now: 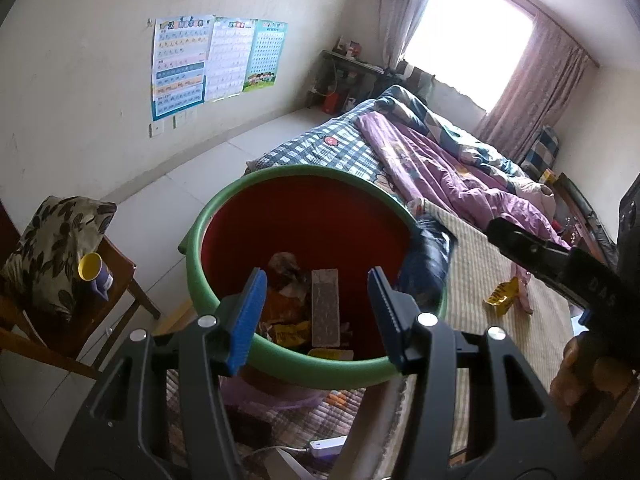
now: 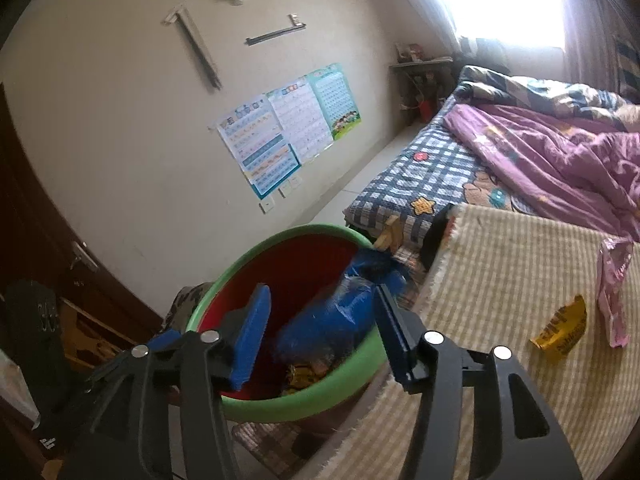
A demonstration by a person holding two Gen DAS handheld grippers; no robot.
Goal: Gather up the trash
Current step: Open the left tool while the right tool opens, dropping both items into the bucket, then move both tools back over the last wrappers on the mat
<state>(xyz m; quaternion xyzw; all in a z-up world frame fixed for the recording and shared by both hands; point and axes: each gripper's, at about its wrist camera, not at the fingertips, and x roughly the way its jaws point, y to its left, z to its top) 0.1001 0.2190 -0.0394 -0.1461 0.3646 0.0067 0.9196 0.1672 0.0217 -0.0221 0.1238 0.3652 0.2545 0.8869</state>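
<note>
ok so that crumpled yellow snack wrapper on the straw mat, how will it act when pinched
The crumpled yellow snack wrapper looks like thin empty film, so probably very light and floppy. Its creased, glossy surface may slip or crush flat between the pads. Lying loose on the woven straw mat, it would likely slide if nudged.

3 wall posters (image 1: 218, 60), purple quilt (image 1: 452, 168) (rumpled) on checked bed (image 2: 416, 172).

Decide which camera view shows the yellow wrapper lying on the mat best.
The right wrist view: the yellow wrapper lies unobstructed, with some lettering visible. The left wrist view shows it smaller, beside the right tongs' arm.
</note>
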